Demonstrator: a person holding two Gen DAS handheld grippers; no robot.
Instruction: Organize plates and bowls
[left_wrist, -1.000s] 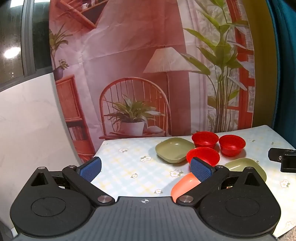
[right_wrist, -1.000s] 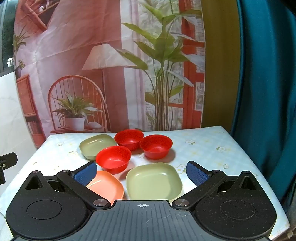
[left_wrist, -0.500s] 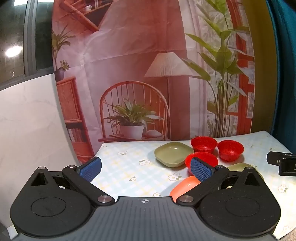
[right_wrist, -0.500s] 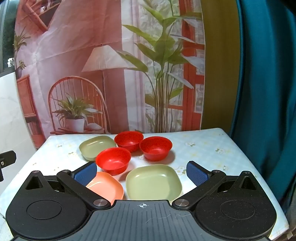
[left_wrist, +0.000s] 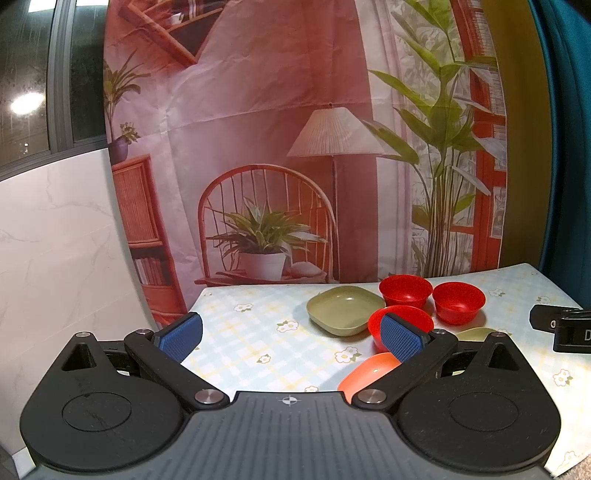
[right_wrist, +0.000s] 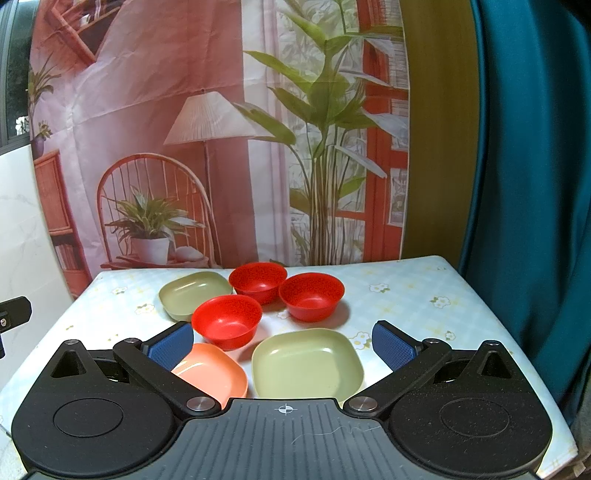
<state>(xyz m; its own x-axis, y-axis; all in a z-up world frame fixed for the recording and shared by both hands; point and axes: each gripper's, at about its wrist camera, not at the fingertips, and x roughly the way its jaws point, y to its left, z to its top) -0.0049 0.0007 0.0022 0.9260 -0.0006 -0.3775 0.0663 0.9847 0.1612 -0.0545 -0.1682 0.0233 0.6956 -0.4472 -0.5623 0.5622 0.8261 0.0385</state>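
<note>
Three red bowls stand on the table: a near one (right_wrist: 227, 320), a far one (right_wrist: 258, 281) and a right one (right_wrist: 311, 300). A green square plate (right_wrist: 306, 365) lies closest to me, an orange plate (right_wrist: 212, 374) left of it, and a second green plate (right_wrist: 192, 292) at the back left. My right gripper (right_wrist: 282, 341) is open and empty above the near plates. My left gripper (left_wrist: 291, 334) is open and empty, left of the dishes; its view shows the far green plate (left_wrist: 345, 308), the red bowls (left_wrist: 405, 290) and the orange plate (left_wrist: 369, 371).
The table (right_wrist: 406, 295) has a floral checked cloth and stands against a printed backdrop (right_wrist: 221, 147). A teal curtain (right_wrist: 535, 184) hangs at the right. The right gripper's body (left_wrist: 561, 325) shows at the right edge of the left wrist view.
The left gripper has drawn back and tilted up a little, so the dishes sit lower in its view. The right gripper has barely moved. Both stay open.
</note>
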